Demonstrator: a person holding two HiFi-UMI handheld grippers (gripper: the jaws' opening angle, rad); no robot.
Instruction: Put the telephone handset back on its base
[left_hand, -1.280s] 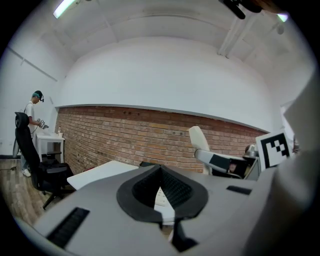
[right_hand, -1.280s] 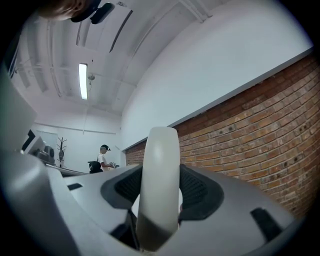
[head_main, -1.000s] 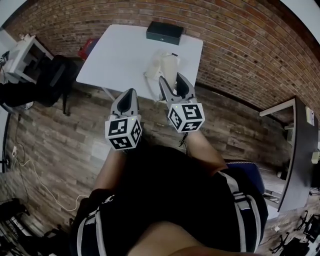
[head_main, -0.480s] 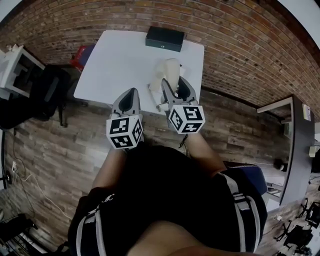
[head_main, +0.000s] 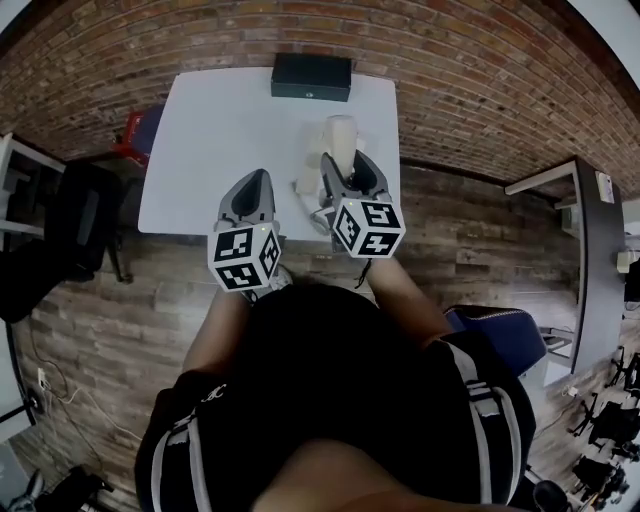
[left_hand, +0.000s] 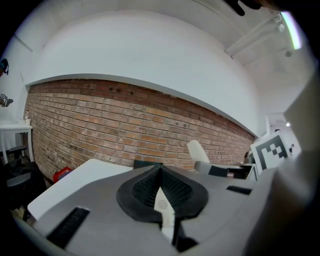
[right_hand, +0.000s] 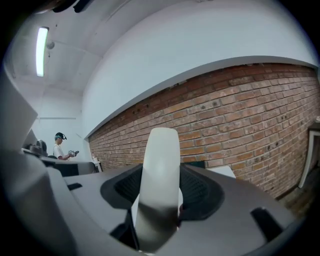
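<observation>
My right gripper (head_main: 345, 165) is shut on the white telephone handset (head_main: 340, 138), which stands up between its jaws above the near right part of the white table (head_main: 220, 120). The handset (right_hand: 161, 170) fills the middle of the right gripper view, pinched by both pads. A white cord (head_main: 305, 185) hangs beside it. A dark flat box (head_main: 311, 77), possibly the base, lies at the table's far edge. My left gripper (head_main: 255, 180) is shut and empty over the table's near edge, left of the handset (left_hand: 199, 150).
A brick wall runs behind the table and the floor is wood plank. A red object (head_main: 135, 130) sits off the table's left side, with a black chair (head_main: 70, 220) farther left. A dark desk (head_main: 590, 260) stands at the right. A person (right_hand: 60, 145) stands far off.
The person has stepped closer to the table. Both grippers now reach over its near edge, and the handset is still held in the right gripper.
</observation>
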